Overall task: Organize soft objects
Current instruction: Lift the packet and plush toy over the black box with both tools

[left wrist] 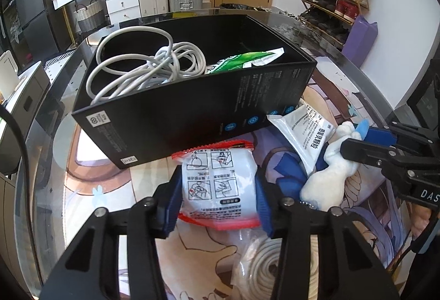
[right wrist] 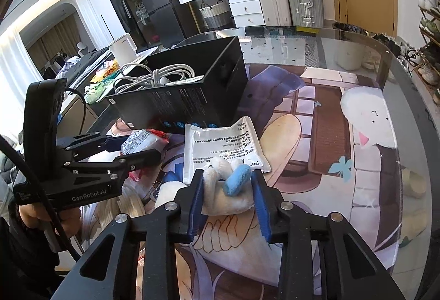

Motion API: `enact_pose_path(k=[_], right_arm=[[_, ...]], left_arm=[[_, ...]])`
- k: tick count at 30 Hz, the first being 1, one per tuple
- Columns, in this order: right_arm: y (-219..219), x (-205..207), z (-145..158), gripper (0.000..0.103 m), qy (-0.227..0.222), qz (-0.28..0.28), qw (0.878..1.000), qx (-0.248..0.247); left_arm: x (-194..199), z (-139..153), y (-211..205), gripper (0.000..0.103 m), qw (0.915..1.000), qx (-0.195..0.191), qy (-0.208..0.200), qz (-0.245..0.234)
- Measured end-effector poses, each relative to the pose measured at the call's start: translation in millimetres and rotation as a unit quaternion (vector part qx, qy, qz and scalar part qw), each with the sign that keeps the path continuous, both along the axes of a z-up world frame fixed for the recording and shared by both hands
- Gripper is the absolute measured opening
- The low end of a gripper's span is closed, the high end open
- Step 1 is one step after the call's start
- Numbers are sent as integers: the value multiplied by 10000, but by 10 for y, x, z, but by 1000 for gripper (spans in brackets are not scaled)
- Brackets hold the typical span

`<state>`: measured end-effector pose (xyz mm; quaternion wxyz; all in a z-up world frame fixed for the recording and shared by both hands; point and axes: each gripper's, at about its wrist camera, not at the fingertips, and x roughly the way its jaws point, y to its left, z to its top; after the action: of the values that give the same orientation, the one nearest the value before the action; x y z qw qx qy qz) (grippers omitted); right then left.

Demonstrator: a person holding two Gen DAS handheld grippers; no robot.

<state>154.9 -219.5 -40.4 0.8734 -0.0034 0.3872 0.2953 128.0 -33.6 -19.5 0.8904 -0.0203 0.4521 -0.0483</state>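
Two grips are seen: the left gripper (left wrist: 218, 197) is clamped on a red-edged packet (left wrist: 220, 184), the right gripper (right wrist: 228, 190) on a white plush toy (right wrist: 225, 190). Both are hemmed by a black box (left wrist: 192, 107) and a white sachet (right wrist: 222, 146).

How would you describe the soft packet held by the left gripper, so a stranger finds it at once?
Find the open black cardboard box on the table. Just before its near wall, the left gripper squeezes a puffy white plastic packet. Only it has red crimped edges and printed instruction drawings.
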Motion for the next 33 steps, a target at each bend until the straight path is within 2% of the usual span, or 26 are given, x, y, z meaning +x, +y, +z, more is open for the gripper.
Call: enact_pose_path(k=[18,33], right_arm=[[-25,-98,150,33,-284,28,9996,43],[-53,-194,367,33,-629,-62,9976,270]], left_arm=[[-156,201,102,46,9995,2,-290,99],[-295,499,260,46,9971,18,-693,313]])
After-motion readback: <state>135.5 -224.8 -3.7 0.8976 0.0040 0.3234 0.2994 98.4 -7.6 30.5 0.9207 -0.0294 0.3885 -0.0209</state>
